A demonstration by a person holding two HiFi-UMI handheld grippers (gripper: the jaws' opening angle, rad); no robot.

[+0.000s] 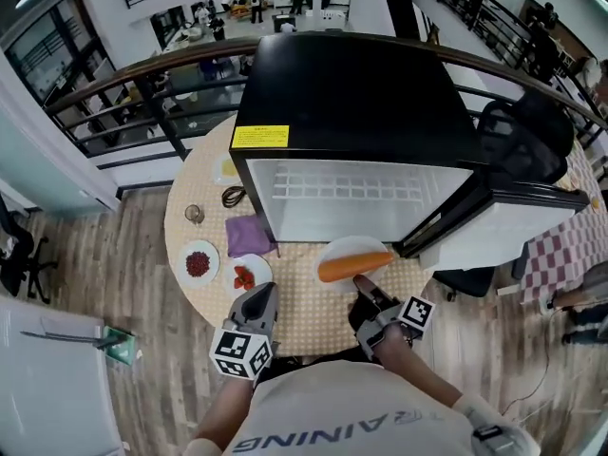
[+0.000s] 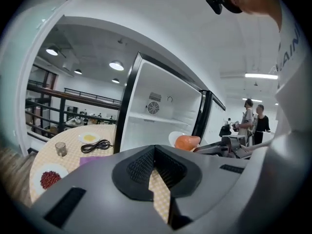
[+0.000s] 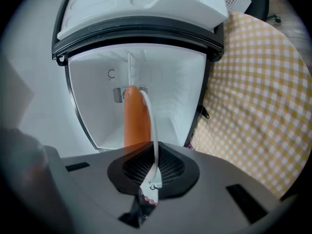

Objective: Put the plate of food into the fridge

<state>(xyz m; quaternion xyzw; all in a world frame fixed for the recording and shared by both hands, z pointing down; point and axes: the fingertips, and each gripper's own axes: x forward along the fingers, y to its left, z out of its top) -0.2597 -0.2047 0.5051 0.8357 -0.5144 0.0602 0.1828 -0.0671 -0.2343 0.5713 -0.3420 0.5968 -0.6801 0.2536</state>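
Yellow-and-white checked cloth covers the round bench [image 1: 306,319], and a black mini fridge [image 1: 351,93] sits right on top of it with its door [image 1: 494,221] swung wide open to the right. The inside is white and looks bare from the right gripper view.

The right tongs [image 1: 361,283] are clenched on the near rim of a white plate [image 1: 347,249]. In their own view the rim runs edge-on between the pads, so it's a proper pinch. A long orange piece of food [image 1: 353,267] lies across the plate. The plate is held up just in front of the fridge opening, at its lower right corner near the door hinge, and is not inside.

The left tongs [image 1: 258,297] are closed up with nothing in them. Their view shows the two dark pads meeting, with only a sliver of checked cloth visible below. They hover over the bench on the near left side, apart from the plate.

Other stuff on the bench, left of the fridge:
- a small plate of red bits [image 1: 199,263] and a second one [image 1: 249,275] beside it
- a purple cloth [image 1: 249,236]
- a coiled black cable [image 1: 234,196]
- a little glass [image 1: 194,214]
- a dish with something yellow [image 1: 228,169]
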